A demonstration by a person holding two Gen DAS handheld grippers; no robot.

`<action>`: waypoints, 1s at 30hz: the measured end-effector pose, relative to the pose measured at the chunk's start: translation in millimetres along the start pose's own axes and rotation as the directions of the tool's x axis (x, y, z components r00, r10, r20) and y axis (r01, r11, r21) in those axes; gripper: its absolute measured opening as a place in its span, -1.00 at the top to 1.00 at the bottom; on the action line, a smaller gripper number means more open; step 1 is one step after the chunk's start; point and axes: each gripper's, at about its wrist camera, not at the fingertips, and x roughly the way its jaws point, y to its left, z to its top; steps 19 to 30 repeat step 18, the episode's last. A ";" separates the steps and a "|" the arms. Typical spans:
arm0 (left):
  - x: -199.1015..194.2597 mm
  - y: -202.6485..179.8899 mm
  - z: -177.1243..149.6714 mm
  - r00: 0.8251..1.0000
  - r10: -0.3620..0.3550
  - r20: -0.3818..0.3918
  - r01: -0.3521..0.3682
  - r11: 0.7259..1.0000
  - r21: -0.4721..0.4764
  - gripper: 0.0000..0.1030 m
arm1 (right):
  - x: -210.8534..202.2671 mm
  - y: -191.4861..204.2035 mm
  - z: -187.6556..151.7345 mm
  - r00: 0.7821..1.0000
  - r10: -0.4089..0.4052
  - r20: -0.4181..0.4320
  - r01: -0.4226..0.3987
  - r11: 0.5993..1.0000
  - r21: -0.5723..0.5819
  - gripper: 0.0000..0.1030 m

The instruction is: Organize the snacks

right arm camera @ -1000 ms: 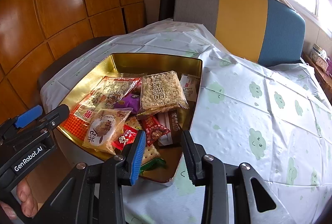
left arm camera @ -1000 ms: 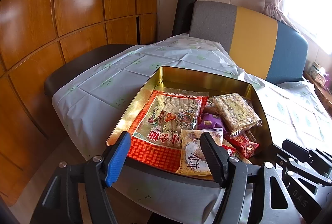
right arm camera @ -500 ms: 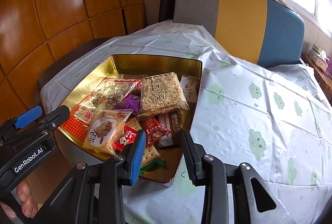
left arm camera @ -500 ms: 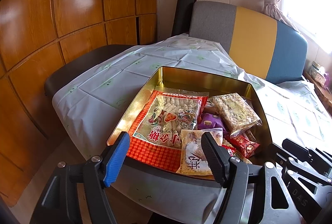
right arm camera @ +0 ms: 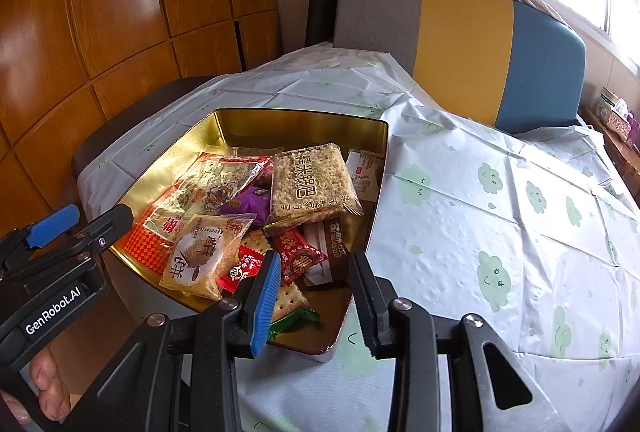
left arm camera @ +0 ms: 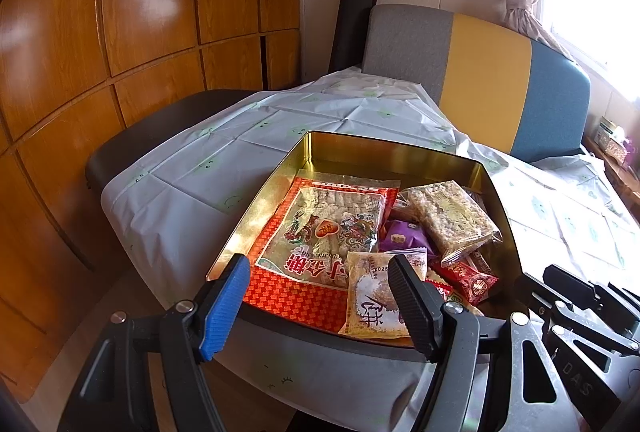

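Observation:
A gold tin box (left arm camera: pixel 384 150) (right arm camera: pixel 304 122) sits on the table near its left corner and holds several snack packets. A large red packet (left arm camera: pixel 320 228) (right arm camera: pixel 208 188) lies at its left. A rice-cracker packet (left arm camera: pixel 448 216) (right arm camera: pixel 312 180) rests on top, by a purple packet (left arm camera: pixel 400 238) (right arm camera: pixel 246 206). A round-cake packet (left arm camera: pixel 372 296) (right arm camera: pixel 200 256) and a small red packet (right arm camera: pixel 298 258) lie at the near side. My left gripper (left arm camera: pixel 320 308) is open and empty just before the tin's near edge. My right gripper (right arm camera: pixel 312 300) is open and empty over the tin's near right corner.
A pale tablecloth with green clouds (right arm camera: pixel 500 232) covers the table. A grey, yellow and blue bench back (right arm camera: pixel 460 44) stands behind it. Wooden wall panels (left arm camera: pixel 120 32) are on the left. A dark seat (left arm camera: pixel 160 128) lies beside the table's left edge.
Both grippers have shifted very slightly; the tin and snacks have not moved.

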 end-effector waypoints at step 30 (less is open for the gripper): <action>4.2 -2.8 -1.0 1.000 -0.010 -0.009 0.010 1.000 0.012 -0.40 | 1.9 -7.5 -0.7 1.000 0.004 -0.003 -0.004 1.000 0.006 0.30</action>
